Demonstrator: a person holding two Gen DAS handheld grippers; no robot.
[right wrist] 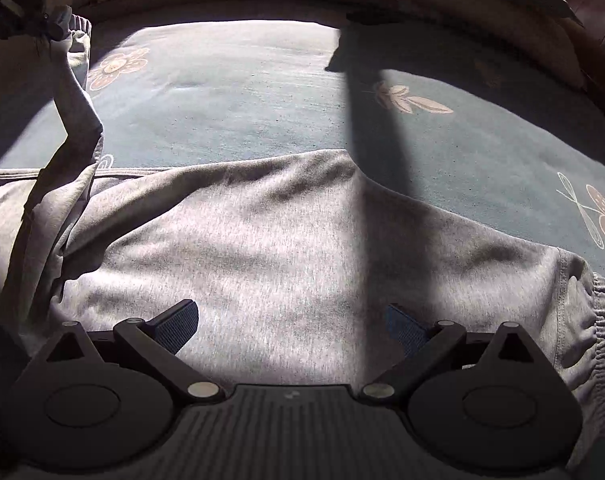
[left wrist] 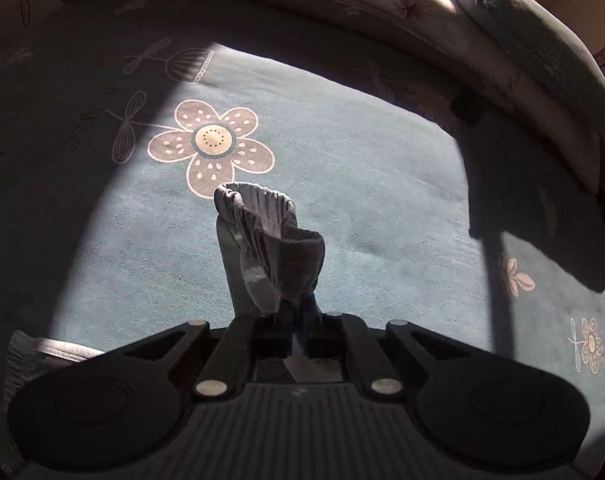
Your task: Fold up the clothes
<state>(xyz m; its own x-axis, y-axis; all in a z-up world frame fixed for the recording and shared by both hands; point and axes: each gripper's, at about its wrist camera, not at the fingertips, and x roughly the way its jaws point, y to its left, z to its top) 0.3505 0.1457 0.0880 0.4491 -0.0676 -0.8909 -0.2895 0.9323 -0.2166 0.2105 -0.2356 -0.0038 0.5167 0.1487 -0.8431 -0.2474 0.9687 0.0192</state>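
A grey sweatshirt cuff is being pinched by the closed left gripper above the floral bedsheet. The right gripper is being held wide open, empty, over the sweatshirt body.

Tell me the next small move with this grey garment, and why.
Probably carry the cuff across and lay it on the garment's body: the left gripper is shut on it, lifted off the bedspread, while the right gripper is open above the flat part.

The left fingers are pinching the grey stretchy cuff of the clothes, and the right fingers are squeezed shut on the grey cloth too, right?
Not quite. The left gripper does pinch the grey elastic cuff, but the right gripper is open: the right wrist view shows its fingers spread apart over the grey fleece garment.
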